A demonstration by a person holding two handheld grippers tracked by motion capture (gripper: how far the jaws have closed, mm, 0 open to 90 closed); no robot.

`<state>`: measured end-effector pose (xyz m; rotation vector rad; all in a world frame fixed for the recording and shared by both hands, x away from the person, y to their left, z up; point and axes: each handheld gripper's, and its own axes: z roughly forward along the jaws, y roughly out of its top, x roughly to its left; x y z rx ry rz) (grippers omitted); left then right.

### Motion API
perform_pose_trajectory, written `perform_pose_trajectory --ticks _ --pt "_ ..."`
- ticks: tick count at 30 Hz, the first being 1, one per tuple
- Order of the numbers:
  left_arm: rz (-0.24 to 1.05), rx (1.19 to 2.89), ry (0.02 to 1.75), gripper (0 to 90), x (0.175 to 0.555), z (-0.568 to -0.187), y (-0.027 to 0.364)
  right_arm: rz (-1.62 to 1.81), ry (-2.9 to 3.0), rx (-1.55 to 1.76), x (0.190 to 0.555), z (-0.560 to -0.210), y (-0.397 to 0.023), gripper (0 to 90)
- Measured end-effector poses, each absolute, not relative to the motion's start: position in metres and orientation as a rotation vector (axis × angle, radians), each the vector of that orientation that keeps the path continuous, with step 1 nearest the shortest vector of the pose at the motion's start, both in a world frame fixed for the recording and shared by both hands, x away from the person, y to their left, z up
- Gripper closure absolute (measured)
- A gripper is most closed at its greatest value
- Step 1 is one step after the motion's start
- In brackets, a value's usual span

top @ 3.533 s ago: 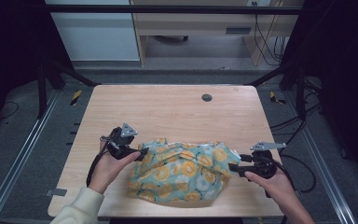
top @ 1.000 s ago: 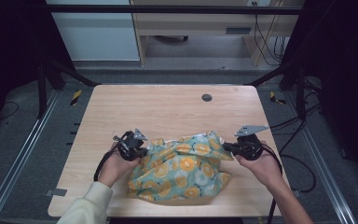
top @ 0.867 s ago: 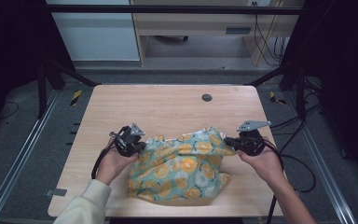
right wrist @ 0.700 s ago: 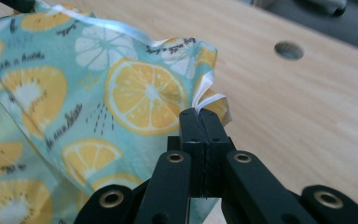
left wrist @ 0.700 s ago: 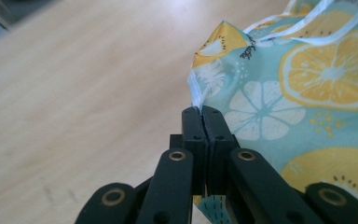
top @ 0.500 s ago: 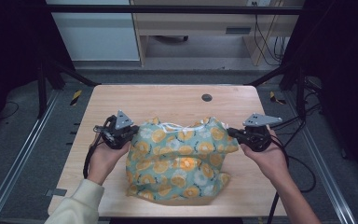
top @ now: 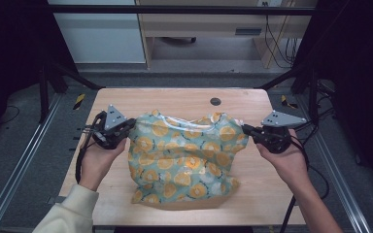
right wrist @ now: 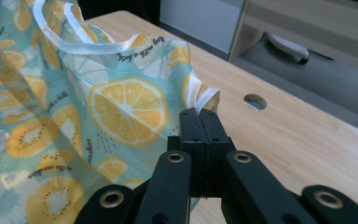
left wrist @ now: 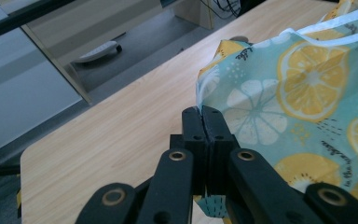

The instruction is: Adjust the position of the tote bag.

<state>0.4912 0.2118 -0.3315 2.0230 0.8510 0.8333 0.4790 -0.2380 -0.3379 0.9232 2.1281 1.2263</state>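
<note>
High view: I held a teal cloth (top: 184, 158) printed with lemon slices over the middle of the table (top: 175, 97), stretched between my two tongs. My left gripper (top: 126, 128), at centre left of the frame, pinched the cloth's upper left corner; my right gripper (top: 246, 130), at centre right, pinched the upper right corner. The upper edge, trimmed in white tape (top: 189, 122), ran between them, while the lower part hung down and rested crumpled on the wood near the bottom edge. A dark round hole (top: 215, 101) sat in the tabletop above the cloth.

Left gripper view: my left gripper's (left wrist: 202, 110) jaws were pressed together on a fold of cloth (left wrist: 279, 93), a scrap of it poking out beneath them at bottom centre. This close view showed small script printed on the fabric, which the high view could not resolve.

Right gripper view: my right gripper's (right wrist: 199, 112) jaws were clamped on the taped corner, the white tape (right wrist: 205, 99) sticking up just above the tips. The hole (right wrist: 255, 101) lay at right centre.
</note>
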Motion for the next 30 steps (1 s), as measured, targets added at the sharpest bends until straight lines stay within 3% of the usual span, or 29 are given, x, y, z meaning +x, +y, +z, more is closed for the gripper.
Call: perform_pose_trajectory --ticks 7,18,26,30 --pt "0.817 2.057 0.782 89.6 0.469 -0.33 0.217 1.203 2.172 0.843 0.46 -0.339 -0.237 90.0" --pt "0.732 2.104 0.649 89.5 0.41 -0.354 0.216 1.152 2.332 0.676 0.399 -0.368 -0.23 90.0" --pt "0.581 2.143 0.556 89.5 0.375 -0.388 0.21 1.184 2.38 0.663 0.376 -0.391 -0.24 90.0" --pt "0.478 2.279 0.504 89.4 0.37 -0.419 0.205 1.192 2.418 0.685 0.371 -0.41 -0.244 90.0"
